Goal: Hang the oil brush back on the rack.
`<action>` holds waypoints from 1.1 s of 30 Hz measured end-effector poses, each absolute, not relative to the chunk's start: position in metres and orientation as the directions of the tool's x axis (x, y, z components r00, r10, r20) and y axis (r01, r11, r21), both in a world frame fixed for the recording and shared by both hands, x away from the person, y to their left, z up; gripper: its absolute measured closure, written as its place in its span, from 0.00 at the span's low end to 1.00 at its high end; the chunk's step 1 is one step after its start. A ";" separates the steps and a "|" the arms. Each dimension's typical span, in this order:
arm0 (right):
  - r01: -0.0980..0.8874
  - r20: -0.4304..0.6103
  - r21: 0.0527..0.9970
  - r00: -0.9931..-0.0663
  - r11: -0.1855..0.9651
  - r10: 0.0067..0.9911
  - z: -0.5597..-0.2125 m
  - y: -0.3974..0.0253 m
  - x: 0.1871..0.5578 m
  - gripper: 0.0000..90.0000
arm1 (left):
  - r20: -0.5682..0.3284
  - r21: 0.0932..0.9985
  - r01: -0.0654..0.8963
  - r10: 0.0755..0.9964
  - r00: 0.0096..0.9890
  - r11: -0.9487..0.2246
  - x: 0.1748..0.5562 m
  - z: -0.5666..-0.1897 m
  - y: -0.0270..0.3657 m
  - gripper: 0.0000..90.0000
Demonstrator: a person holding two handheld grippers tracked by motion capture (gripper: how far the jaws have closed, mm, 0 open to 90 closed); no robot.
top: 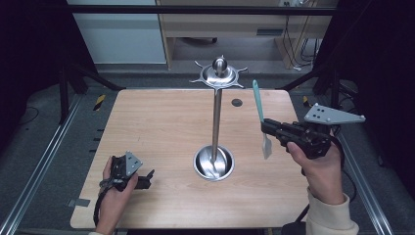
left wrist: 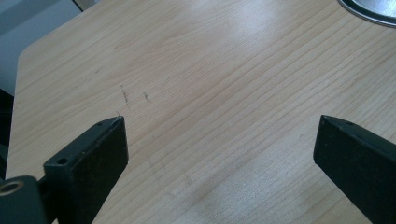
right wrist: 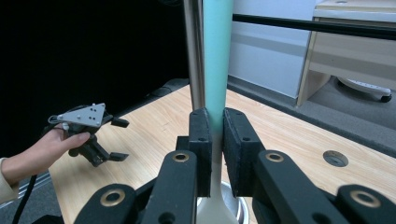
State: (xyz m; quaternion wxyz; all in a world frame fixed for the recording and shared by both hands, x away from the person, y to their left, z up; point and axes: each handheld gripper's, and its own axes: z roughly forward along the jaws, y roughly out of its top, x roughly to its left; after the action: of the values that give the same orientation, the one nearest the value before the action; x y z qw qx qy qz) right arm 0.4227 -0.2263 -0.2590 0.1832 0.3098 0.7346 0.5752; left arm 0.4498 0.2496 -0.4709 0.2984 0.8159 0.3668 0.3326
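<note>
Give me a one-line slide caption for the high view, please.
Right gripper holds a teal-handled spatula upright beside the steel hook stand; left gripper rests open on the wooden table.

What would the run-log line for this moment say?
right tongs: shut on spatula, held upright off table | left tongs: open, low over table | rack: standing, hooks bare

metal stand [top: 216, 117] upright, table [top: 161, 127] centre | wooden desk [top: 230, 22] behind
</note>
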 end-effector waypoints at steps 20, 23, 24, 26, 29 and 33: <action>0.235 0.072 0.957 -0.765 0.173 0.640 -0.259 -0.220 0.420 0.91 | 0.322 0.731 0.401 0.797 0.511 -0.552 0.450 -0.470 0.250 0.03; 0.239 0.074 0.955 -0.764 0.174 0.641 -0.259 -0.219 0.421 0.91 | 0.321 0.731 0.400 0.797 0.512 -0.552 0.450 -0.470 0.250 0.03; 0.239 0.074 0.955 -0.765 0.174 0.640 -0.259 -0.218 0.421 0.91 | 0.322 0.731 0.401 0.797 0.511 -0.552 0.450 -0.470 0.250 0.03; 0.237 0.074 0.956 -0.766 0.174 0.638 -0.259 -0.217 0.421 0.91 | 0.322 0.731 0.401 0.797 0.511 -0.552 0.450 -0.470 0.250 0.03; 0.240 0.077 0.955 -0.766 0.174 0.638 -0.260 -0.216 0.422 0.91 | 0.322 0.732 0.399 0.797 0.511 -0.552 0.450 -0.470 0.250 0.03; 0.244 0.080 0.954 -0.765 0.173 0.639 -0.260 -0.215 0.423 0.91 | 0.324 0.730 0.399 0.796 0.512 -0.554 0.450 -0.471 0.250 0.03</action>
State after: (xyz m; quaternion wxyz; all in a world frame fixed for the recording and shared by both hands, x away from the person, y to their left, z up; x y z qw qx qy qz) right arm 0.4227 -0.2147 -0.2604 0.1728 0.2960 0.7460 0.5709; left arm 0.4498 0.2496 -0.4706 0.2984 0.8167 0.3657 0.3321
